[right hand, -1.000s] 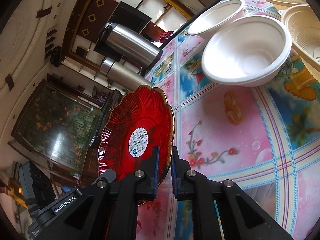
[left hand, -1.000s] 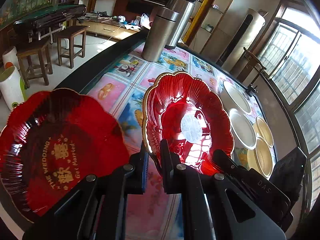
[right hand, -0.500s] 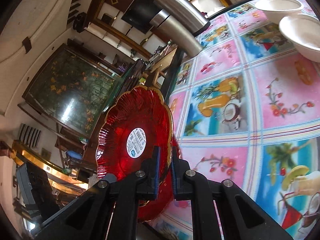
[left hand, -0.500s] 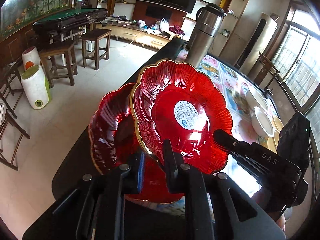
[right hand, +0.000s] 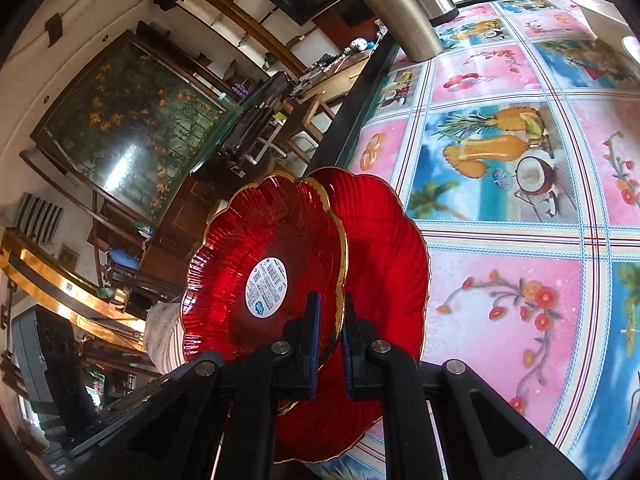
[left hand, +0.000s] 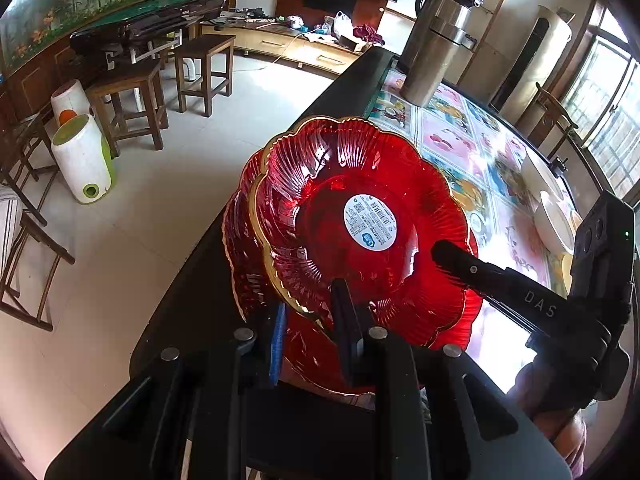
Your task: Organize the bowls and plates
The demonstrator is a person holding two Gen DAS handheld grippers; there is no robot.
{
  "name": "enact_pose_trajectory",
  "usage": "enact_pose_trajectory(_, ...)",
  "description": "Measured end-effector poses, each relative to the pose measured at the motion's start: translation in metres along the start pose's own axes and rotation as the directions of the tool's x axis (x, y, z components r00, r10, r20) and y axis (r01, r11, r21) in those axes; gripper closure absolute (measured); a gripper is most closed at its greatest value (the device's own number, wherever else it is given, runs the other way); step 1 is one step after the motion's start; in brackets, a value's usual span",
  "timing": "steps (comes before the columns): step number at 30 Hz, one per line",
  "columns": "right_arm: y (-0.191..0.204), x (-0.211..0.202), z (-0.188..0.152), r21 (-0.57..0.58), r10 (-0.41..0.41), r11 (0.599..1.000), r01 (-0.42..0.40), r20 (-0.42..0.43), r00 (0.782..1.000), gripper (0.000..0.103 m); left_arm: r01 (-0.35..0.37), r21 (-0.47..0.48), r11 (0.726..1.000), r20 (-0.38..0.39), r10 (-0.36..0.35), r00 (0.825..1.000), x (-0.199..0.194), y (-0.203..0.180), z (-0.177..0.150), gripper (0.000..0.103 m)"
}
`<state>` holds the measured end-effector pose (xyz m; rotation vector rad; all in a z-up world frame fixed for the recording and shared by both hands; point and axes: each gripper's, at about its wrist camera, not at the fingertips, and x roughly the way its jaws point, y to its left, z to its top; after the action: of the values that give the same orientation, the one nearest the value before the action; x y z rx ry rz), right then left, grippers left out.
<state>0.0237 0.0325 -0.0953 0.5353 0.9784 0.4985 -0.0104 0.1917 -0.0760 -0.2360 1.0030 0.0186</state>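
Red plate with a round white sticker (left hand: 370, 222) is pinched at its gold rim by the right gripper (right hand: 329, 332), jaws nearly closed on the edge, the rim running between the two pads. Seen from the right wrist, the plate stands tilted, sticker side facing the camera. Left gripper (left hand: 308, 320) sits at the near rim of the same plate; its jaws have just been opening, and a gap shows between the blue-padded left finger (left hand: 277, 344) and the plate edge, the rim still lying between the fingers without being pressed.

Second red plate (right hand: 384, 240) lies directly under and behind the first, resting on the table near its dark edge; the held plate overlaps most of it, offset to one side, and whether the two touch cannot be told.

From the left wrist view, the right gripper's black finger reaches in over the plate from the right, a hand (left hand: 560, 404) behind it.

Table (right hand: 500, 312) carries a bright cloth of pink and blue squares with fruit and flower prints. Two steel flasks (left hand: 438, 40) stand at the far end, upright. White bowl (left hand: 554, 224) sits well apart to the right. Beyond the table edge: tiled floor, wooden stools (left hand: 128, 104), a white bin (left hand: 82, 160).
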Motion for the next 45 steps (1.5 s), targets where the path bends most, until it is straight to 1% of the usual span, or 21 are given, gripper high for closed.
enact_pose_trajectory(5, 0.002, -0.002, 0.002, -0.031, -0.032, 0.999, 0.032, 0.001, 0.999, 0.093, -0.009, 0.030, 1.000, -0.007, 0.009, 1.000, -0.006, -0.002, -0.001, 0.082)
enact_pose_trajectory(8, 0.001, -0.003, 0.002, -0.042, -0.032, 0.999, 0.032, -0.009, 0.999, 0.093, -0.013, 0.037, 0.999, -0.020, 0.014, 1.000, -0.007, -0.001, -0.002, 0.079)
enact_pose_trajectory(11, -0.005, -0.004, 0.005, -0.033, -0.026, 0.999, 0.026, -0.014, 1.000, 0.093, -0.011, 0.023, 1.000, -0.037, 0.011, 0.999, -0.008, 0.002, 0.000, 0.077)
enact_pose_trajectory(14, -0.011, -0.005, 0.006, -0.010, -0.024, 1.000, 0.024, -0.020, 0.999, 0.093, -0.055, 0.021, 0.998, -0.005, 0.055, 0.998, -0.013, 0.003, 0.002, 0.077)
enact_pose_trajectory(16, -0.013, -0.007, 0.006, -0.012, -0.052, 0.999, 0.052, -0.011, 0.999, 0.093, -0.054, 0.006, 0.999, 0.005, 0.054, 0.999, -0.015, 0.006, 0.002, 0.077)
enact_pose_trajectory(17, -0.015, -0.008, 0.006, -0.008, -0.056, 0.998, 0.056, -0.007, 0.998, 0.096, -0.047, -0.003, 0.999, 0.006, 0.047, 0.999, -0.015, 0.007, 0.002, 0.077)
enact_pose_trajectory(19, -0.015, -0.009, 0.006, -0.007, -0.051, 0.999, 0.051, -0.012, 0.999, 0.096, -0.043, -0.003, 0.999, 0.007, 0.043, 0.999, -0.016, 0.007, 0.002, 0.077)
enact_pose_trajectory(21, -0.011, -0.008, 0.005, -0.025, -0.058, 0.998, 0.057, -0.025, 0.998, 0.094, -0.040, 0.008, 0.999, 0.007, 0.040, 0.999, -0.016, 0.004, 0.002, 0.077)
enact_pose_trajectory(24, 0.007, -0.007, 0.000, -0.138, -0.121, 0.983, 0.118, -0.014, 0.993, 0.091, -0.002, 0.012, 1.000, 0.004, 0.002, 1.000, -0.017, -0.001, 0.002, 0.077)
enact_pose_trajectory(26, 0.014, -0.012, -0.001, -0.183, -0.135, 0.974, 0.137, 0.023, 0.991, 0.089, 0.010, 0.020, 1.000, 0.009, -0.010, 1.000, -0.018, -0.006, 0.002, 0.077)
enact_pose_trajectory(27, 0.016, -0.019, -0.001, -0.195, -0.136, 0.970, 0.144, 0.056, 0.989, 0.088, 0.015, 0.025, 1.000, 0.014, -0.015, 1.000, -0.019, -0.010, 0.002, 0.077)
enact_pose_trajectory(28, 0.016, -0.025, -0.001, -0.204, -0.130, 0.968, 0.145, 0.085, 0.988, 0.085, 0.018, 0.029, 0.999, 0.017, -0.019, 1.000, -0.020, -0.014, 0.002, 0.077)
enact_pose_trajectory(30, 0.012, -0.043, 0.003, -0.202, -0.105, 0.971, 0.132, 0.141, 0.985, 0.071, 0.039, 0.044, 0.998, 0.027, -0.040, 0.999, -0.023, -0.025, 0.001, 0.071)
enact_pose_trajectory(31, 0.009, -0.052, 0.006, -0.191, -0.094, 0.973, 0.127, 0.174, 0.980, 0.060, 0.049, 0.052, 0.997, 0.036, -0.051, 0.998, -0.025, -0.031, 0.001, 0.059)
enact_pose_trajectory(32, 0.004, -0.062, 0.008, -0.182, -0.090, 0.975, 0.129, 0.206, 0.974, 0.053, 0.060, 0.062, 0.996, 0.047, -0.063, 0.997, -0.027, -0.039, 0.001, 0.045)
enact_pose_trajectory(33, -0.001, -0.071, 0.009, -0.175, -0.094, 0.975, 0.137, 0.237, 0.967, 0.053, 0.072, 0.079, 0.994, 0.060, -0.077, 0.995, -0.029, -0.050, 0.001, 0.039)
enact_pose_trajectory(34, -0.007, -0.081, 0.011, -0.167, -0.100, 0.975, 0.147, 0.263, 0.960, 0.053, 0.082, 0.099, 0.992, 0.067, -0.089, 0.994, -0.030, -0.060, 0.001, 0.036)
enact_pose_trajectory(37, -0.031, -0.110, 0.013, -0.125, -0.127, 0.977, 0.175, 0.320, 0.939, 0.052, 0.114, 0.179, 0.977, 0.054, -0.126, 0.991, -0.029, -0.097, 0.003, 0.036)
enact_pose_trajectory(40, -0.061, -0.139, 0.018, -0.047, -0.164, 0.980, 0.194, 0.360, 0.918, 0.052, 0.148, 0.244, 0.958, 0.029, -0.160, 0.987, -0.021, -0.136, 0.005, 0.036)
enact_pose_trajectory(42, -0.084, -0.161, 0.018, 0.008, -0.191, 0.979, 0.204, 0.383, 0.904, 0.052, 0.168, 0.275, 0.947, -0.006, -0.173, 0.985, -0.011, -0.161, 0.008, 0.036)
enact_pose_trajectory(45, -0.117, -0.195, 0.019, 0.091, -0.230, 0.973, 0.211, 0.418, 0.879, 0.052, 0.223, 0.290, 0.930, -0.076, -0.210, 0.975, 0.007, -0.195, 0.015, 0.036)
